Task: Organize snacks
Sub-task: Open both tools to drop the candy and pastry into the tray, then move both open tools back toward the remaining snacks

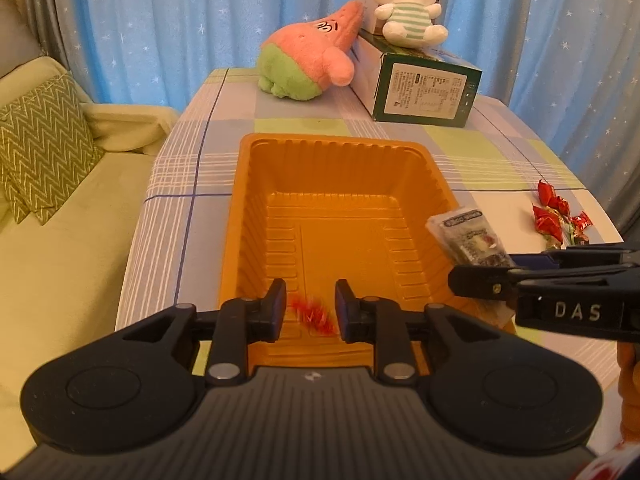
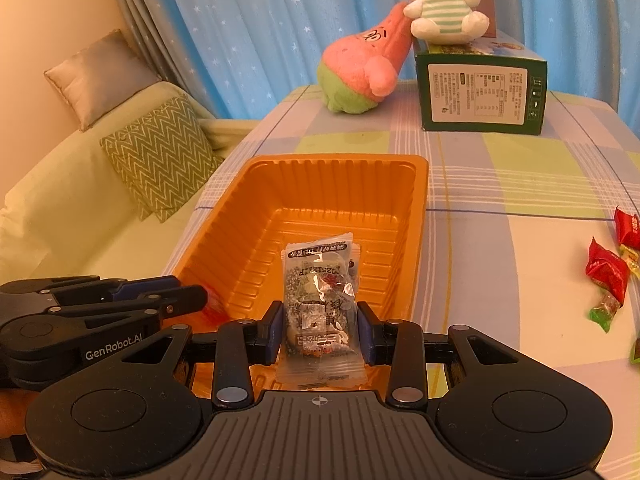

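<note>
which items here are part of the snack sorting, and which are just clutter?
In the job: orange tray; clear snack packet in the right claw; blurred red candy between the left claw fingers; loose red candies on the tablecloth.

Clutter: pink plush; white bunny plush; green box; sofa pillow.

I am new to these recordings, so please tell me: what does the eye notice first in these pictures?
First the big orange tray in the middle of the checked tablecloth, with both grippers over its near end. The right gripper holds a clear snack packet; a blurred red candy lies between the left gripper's open fingers. Behind, a white bunny plush sits on a green box.
</note>
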